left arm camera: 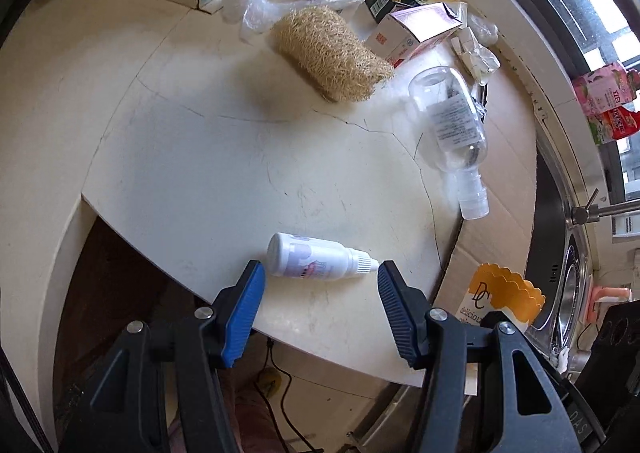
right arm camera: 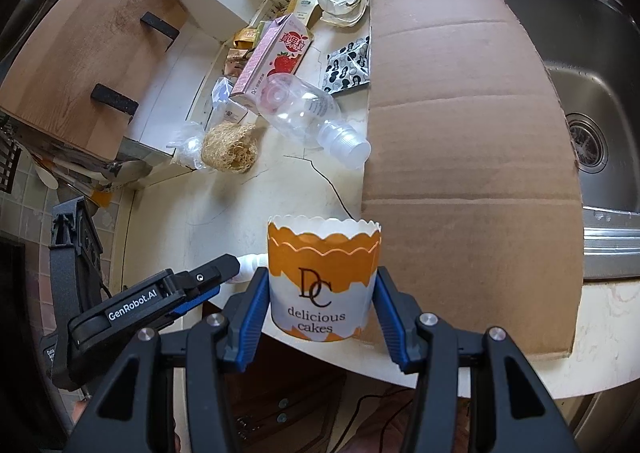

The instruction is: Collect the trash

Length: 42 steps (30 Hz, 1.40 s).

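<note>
Left tongs (left arm camera: 320,281) hang spread over the counter edge (left arm camera: 328,345), jaws apart on either side of a small white bottle (left arm camera: 316,259) lying on its side just ahead of them; whether the pads touch it I cannot tell. Its printed label is too blurred to read. Farther ahead lies a loofah pad (left arm camera: 332,53), and to its right a clear bottle (left arm camera: 452,121) lies tipped toward a cardboard sheet (left arm camera: 496,213). Cartons and wrappers (left arm camera: 400,13) crowd the far end, overlapping and hard to sort.

My right tongs (right arm camera: 322,293) pinch a paper cake cup (right arm camera: 322,277) upright between both pads, so most of the white bottle is hidden behind it. Right of the cup, the cardboard covers part of a steel sink (right arm camera: 592,101), cut off at the frame.
</note>
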{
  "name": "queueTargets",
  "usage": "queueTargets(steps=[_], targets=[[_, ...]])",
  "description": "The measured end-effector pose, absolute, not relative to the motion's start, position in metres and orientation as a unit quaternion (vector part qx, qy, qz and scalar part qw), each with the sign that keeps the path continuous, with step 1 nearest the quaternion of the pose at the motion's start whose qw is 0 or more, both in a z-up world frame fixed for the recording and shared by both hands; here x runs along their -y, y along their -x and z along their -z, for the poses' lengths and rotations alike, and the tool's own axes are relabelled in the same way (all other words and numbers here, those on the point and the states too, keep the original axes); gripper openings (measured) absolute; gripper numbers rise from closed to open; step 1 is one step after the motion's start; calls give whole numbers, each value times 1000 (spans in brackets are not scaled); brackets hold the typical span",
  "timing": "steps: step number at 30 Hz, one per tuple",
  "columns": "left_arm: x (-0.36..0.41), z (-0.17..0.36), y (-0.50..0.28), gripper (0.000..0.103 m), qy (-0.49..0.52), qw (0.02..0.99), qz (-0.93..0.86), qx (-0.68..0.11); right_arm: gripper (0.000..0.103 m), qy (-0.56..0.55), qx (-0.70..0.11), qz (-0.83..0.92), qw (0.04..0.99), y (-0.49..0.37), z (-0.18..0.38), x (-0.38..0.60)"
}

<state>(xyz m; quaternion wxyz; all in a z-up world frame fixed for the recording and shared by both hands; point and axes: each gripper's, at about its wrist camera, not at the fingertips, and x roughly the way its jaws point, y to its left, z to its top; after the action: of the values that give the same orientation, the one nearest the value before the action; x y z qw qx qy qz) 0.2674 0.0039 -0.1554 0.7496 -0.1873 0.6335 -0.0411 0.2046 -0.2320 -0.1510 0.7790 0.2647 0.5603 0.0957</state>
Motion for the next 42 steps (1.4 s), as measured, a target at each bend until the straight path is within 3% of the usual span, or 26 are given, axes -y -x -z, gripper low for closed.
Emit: queueTargets(steps=[11,28,29,32,33,42], targets=[[1,177,-270,56,209,732,20,-649,52,-271,-563,-89,776,-206,157,246],[26,176,-276,55,149,741,25,-654,52,-298,-569,-83,762,-197,171,261],[28,175,-278,52,144,744,25,-651,52,-298,-570,-82,761,-197,171,262],[37,175,-284,27,130,746,34,-653,52,-300,-571,-82,760,-194,172,263],[39,175,-285,25,123,747,33,-652,52,-300,-571,-82,760,-194,172,263],[52,164,-266,23,81,772,48,-629,52,-299,-573,-88,758,-182,171,263]])
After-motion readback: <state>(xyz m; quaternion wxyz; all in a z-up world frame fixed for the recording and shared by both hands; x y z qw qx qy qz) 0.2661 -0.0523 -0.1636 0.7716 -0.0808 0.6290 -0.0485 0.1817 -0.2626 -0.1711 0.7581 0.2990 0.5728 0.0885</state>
